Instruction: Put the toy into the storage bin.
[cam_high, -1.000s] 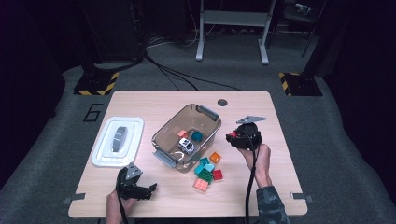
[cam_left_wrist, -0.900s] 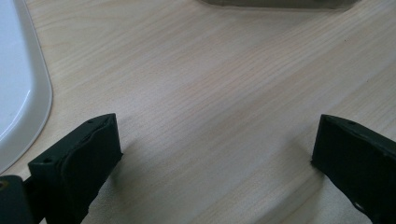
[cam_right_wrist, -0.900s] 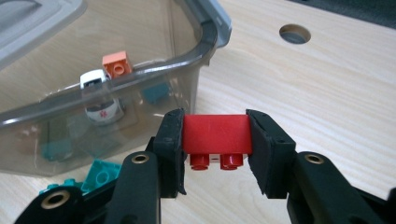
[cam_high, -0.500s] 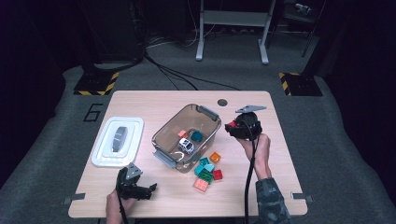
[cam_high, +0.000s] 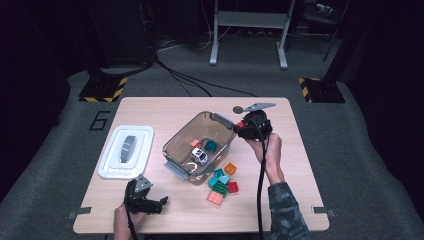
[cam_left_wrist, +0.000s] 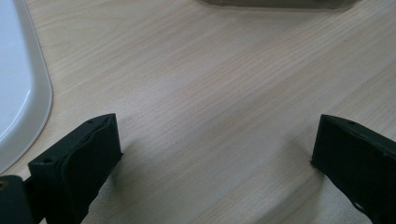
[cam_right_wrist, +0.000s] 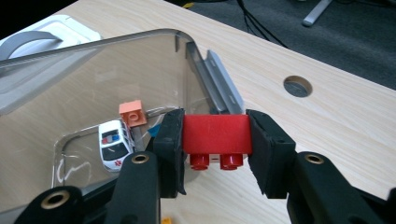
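My right gripper (cam_high: 241, 128) is shut on a red brick (cam_high: 240, 124), studs down, held over the right end of a clear bin (cam_high: 218, 119). In the right gripper view the red brick (cam_right_wrist: 215, 134) sits squeezed between both pads (cam_right_wrist: 169, 140), above the clear bin's (cam_right_wrist: 93, 70) latch end. A white toy car (cam_high: 199, 156), an orange brick (cam_high: 195, 143) and a teal piece (cam_high: 210, 145) lie inside the bin. My left gripper (cam_high: 159, 204) rests near the table's front edge, open and with nothing in it. The left gripper (cam_left_wrist: 215, 144) has bare wood between its jaws.
Several loose bricks (cam_high: 222, 182) in teal, orange, red and pink lie in front of the bin. A white lid (cam_high: 110, 165) with a grey handle sits at the left, and its rim (cam_left_wrist: 18, 93) is beside my left jaw. A round hole (cam_high: 237, 109) is in the tabletop behind the bin.
My right gripper has risen and moved away from the person and slightly left, carrying the red brick over the bin's end. The left gripper has stayed put.
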